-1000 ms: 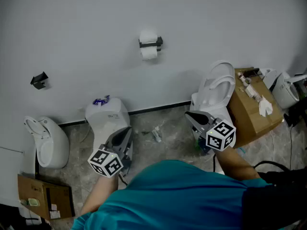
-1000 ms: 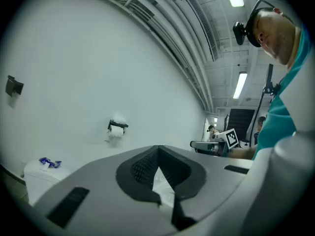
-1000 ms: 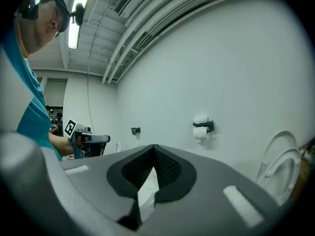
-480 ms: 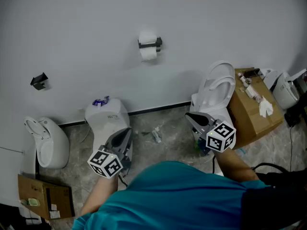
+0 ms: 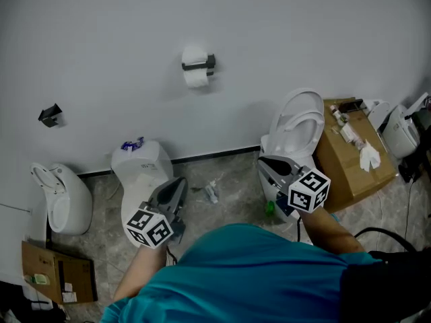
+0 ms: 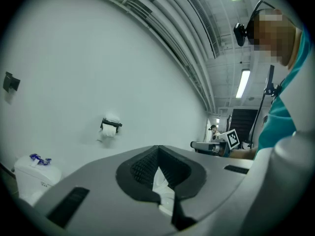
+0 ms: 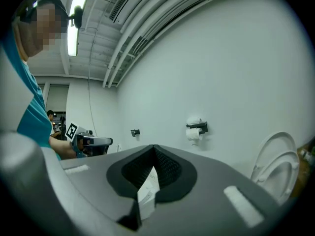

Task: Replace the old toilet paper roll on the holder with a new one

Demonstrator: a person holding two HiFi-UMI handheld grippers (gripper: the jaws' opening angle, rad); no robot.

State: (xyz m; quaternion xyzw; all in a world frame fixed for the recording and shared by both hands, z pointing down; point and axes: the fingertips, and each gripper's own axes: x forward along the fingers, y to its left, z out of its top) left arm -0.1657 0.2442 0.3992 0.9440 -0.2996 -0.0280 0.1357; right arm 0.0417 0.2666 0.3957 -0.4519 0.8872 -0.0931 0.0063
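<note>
The pale grey wall (image 5: 303, 32) carries the landmark, a small black wall-mounted holder (image 5: 200, 63). Below and to the right of the holder stands a white ceramic toilet with its lid raised (image 5: 300, 123), with a brown cardboard box (image 5: 350, 157) beyond it. Below and to the left of the holder sits a white toilet cistern (image 5: 138, 163).

Both tools hang well short of the holder. The left gripper (image 5: 179, 182) is low to its left and the right gripper (image 5: 264, 161) low to its right. Each has its jaws pressed together, with nothing gripped that I can make out.

The white, partly used toilet paper roll (image 5: 196, 78) sits on the holder with a short tail hanging. No spare roll shows in any view.

The roll is likely very light, soft and easily crushed, and its sheets would tear if pinched. It is probably best taken gently across its round body, or by the stiffer core at one end, then slid sideways off the bar.
</note>
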